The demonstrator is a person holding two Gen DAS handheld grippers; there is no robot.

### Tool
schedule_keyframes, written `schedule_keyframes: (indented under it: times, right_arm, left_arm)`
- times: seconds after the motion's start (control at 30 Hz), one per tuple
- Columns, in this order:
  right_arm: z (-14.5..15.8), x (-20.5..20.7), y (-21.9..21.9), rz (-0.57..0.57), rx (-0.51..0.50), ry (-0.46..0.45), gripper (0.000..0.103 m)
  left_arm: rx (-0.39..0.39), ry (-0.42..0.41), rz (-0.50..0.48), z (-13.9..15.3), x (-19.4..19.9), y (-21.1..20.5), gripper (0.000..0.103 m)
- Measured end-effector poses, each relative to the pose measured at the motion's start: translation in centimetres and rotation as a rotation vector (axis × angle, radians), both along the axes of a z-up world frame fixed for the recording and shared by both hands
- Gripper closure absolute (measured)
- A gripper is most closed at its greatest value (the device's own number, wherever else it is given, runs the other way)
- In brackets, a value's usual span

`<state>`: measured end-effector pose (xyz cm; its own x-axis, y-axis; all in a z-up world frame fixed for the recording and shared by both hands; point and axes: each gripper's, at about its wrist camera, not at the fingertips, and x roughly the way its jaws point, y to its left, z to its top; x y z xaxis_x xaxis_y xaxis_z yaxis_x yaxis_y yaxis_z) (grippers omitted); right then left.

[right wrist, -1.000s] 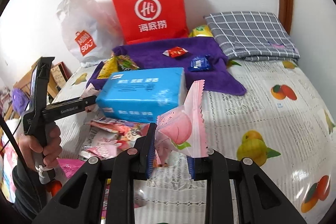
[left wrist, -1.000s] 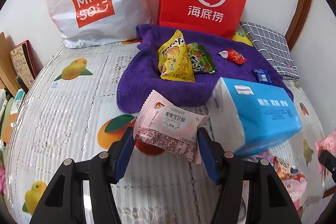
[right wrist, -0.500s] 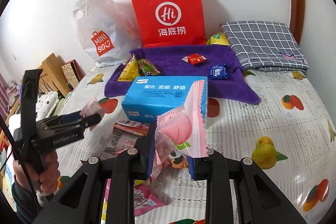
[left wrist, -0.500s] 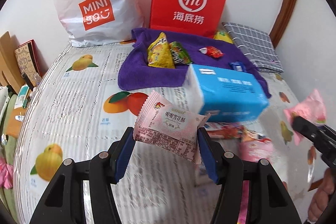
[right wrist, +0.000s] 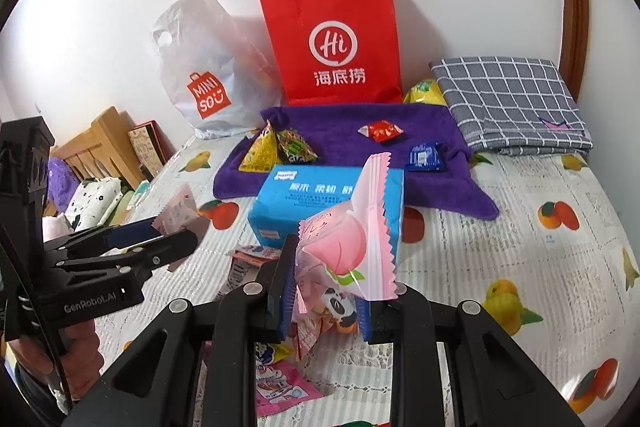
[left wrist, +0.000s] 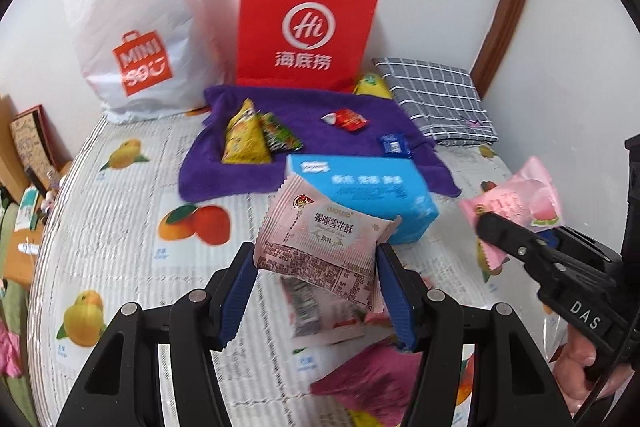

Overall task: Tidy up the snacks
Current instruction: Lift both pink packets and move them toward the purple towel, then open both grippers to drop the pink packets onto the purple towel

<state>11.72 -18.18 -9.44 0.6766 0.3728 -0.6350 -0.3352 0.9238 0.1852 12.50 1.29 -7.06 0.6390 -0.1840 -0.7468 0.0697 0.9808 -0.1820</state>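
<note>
My left gripper (left wrist: 316, 269) is shut on a pale pink snowflake-crisp packet (left wrist: 324, 239) and holds it above the bed. My right gripper (right wrist: 326, 291) is shut on a pink peach-print snack packet (right wrist: 352, 239), also held in the air; it shows at the right of the left wrist view (left wrist: 516, 203). A purple towel (right wrist: 436, 131) lies at the back with a yellow packet (right wrist: 260, 151), a green packet (right wrist: 296, 147), a red candy (right wrist: 380, 131) and a blue packet (right wrist: 424, 157) on it. Several loose snack packets (right wrist: 280, 383) lie on the bed under the grippers.
A blue tissue pack (right wrist: 316, 203) lies in front of the towel. A red paper bag (right wrist: 336, 39) and a white plastic bag (right wrist: 200, 75) stand against the wall. A folded checked cloth (right wrist: 508, 103) lies at the back right. The bed edge and wooden furniture (right wrist: 100, 143) are at the left.
Both grippers have pulled back and risen from the towel, each still holding its packet. The right gripper has come nearer to the left one.
</note>
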Motion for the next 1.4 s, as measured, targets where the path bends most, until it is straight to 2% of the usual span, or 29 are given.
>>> schedule_keyframes:
  times: [0.27, 0.53, 0.83, 1.17, 1.4]
  right_arm:
    - [1.5, 2.7, -0.7, 0.003, -0.015, -0.014, 0.078]
    - [3.1, 7.2, -0.6, 0.021, -0.031, -0.03, 0.078]
    - [4.0, 12.6, 0.6, 0.032, -0.045, -0.048, 0.078]
    - [2.6, 18.1, 1.7, 0.036, -0.069, -0.026, 0.078]
    - [-1.0, 21.8, 2.8, 0.072, -0.112, 0.036, 0.078]
  left_arm:
    - [-0.031, -0.005, -0.033, 1.8, 3.2, -1.6, 0.045]
    - [-0.007, -0.012, -0.026, 2.9, 6.8, -1.9, 0.045]
    - [0.038, 0.0, 0.008, 2.5, 10.7, -0.4, 0.045]
    - [0.062, 0.016, 0.034, 1.4, 15.5, 1.8, 0.045]
    - [0.061, 0.045, 0.041, -0.2, 18.5, 2.6, 0.045]
